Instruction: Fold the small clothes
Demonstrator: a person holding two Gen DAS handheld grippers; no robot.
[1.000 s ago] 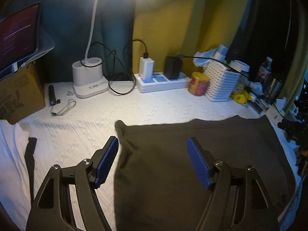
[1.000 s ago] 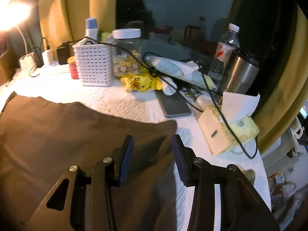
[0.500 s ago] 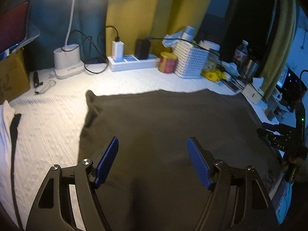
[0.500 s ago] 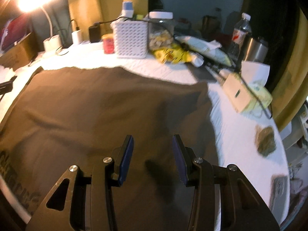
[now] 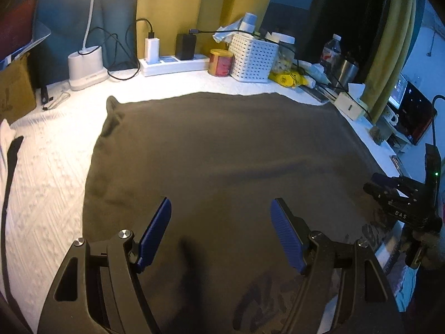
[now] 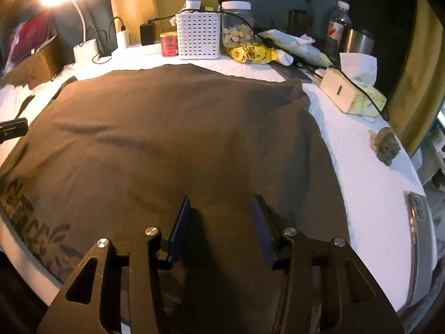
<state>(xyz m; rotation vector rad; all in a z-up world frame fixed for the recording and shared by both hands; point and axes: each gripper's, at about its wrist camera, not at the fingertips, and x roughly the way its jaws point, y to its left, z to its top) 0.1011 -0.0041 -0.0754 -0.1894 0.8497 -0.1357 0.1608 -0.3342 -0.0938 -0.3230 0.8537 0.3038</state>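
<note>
A dark brown garment (image 5: 222, 161) lies spread flat on the white table cover, with a printed design near its front edge; it also shows in the right wrist view (image 6: 172, 139). My left gripper (image 5: 221, 232) is open and empty above the garment's near part. My right gripper (image 6: 219, 228) is open and empty above the garment's near right part. It appears in the left wrist view (image 5: 400, 197) at the garment's right edge. The tip of my left gripper shows at the left edge of the right wrist view (image 6: 11, 129).
Along the back stand a lamp base (image 5: 86, 66), a power strip (image 5: 172, 64), a red can (image 5: 221, 62), a white basket (image 5: 254, 57), a jar (image 6: 236, 25), bottles and a tissue box (image 6: 353, 91). A white cloth (image 5: 5, 133) lies left. A phone (image 6: 420, 214) lies right.
Both grippers have pulled back toward the table's front edge and risen, so more of the garment is in view. Both stay open and empty. The garment has not moved.
</note>
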